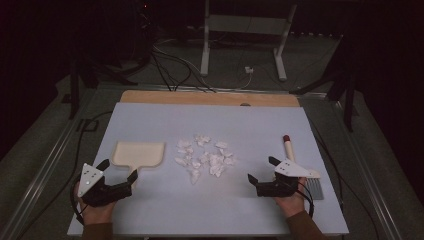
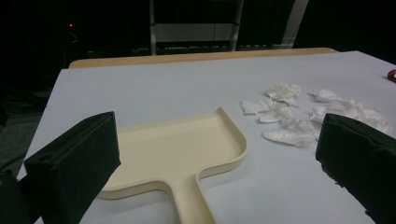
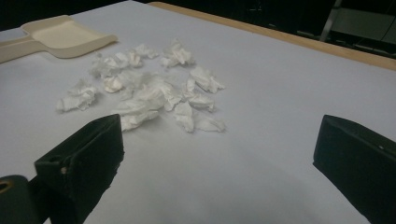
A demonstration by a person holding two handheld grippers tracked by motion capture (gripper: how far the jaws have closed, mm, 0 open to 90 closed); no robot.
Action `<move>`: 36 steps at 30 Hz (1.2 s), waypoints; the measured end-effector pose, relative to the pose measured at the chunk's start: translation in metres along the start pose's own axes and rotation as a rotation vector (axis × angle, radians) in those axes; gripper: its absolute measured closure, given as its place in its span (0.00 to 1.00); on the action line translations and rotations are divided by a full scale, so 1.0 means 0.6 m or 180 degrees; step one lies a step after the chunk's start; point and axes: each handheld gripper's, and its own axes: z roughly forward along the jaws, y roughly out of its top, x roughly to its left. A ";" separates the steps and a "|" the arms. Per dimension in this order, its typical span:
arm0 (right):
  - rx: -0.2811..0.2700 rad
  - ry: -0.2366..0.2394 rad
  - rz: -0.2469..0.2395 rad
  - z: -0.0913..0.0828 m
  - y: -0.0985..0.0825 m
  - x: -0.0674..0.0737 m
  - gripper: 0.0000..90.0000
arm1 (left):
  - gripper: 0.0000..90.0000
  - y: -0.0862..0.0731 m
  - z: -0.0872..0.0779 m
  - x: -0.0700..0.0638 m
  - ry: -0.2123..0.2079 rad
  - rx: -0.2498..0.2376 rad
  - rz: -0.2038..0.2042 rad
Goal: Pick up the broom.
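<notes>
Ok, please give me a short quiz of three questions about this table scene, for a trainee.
1. True or false: the dustpan holds some of the paper scraps.
2. Which lies nearer the brush: (a) the left gripper or (b) the right gripper?
3. Fill in: both grippers have their fingers ____.

Key:
1. False; the dustpan is empty and the scraps lie on the white table beside it.
2. b.
3. Open, holding nothing.
</notes>
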 end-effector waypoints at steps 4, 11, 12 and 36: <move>0.0022 -0.0007 0.0002 0.001 0.000 -0.001 0.02 | 0.01 0.000 0.000 -0.001 0.0028 0.0009 0.0009; -0.0013 -0.0003 0.0100 -0.001 0.004 -0.004 0.02 | 0.01 -0.003 0.000 0.003 0.0068 0.0004 -0.0050; 0.0019 -0.0063 0.0069 -0.003 0.012 -0.007 0.02 | 0.00 -0.003 0.000 0.003 0.0074 0.0007 -0.0050; 0.0248 -0.0796 0.0386 0.010 0.114 -0.141 0.01 | 0.00 -0.010 0.011 0.001 0.0141 0.0094 -0.0087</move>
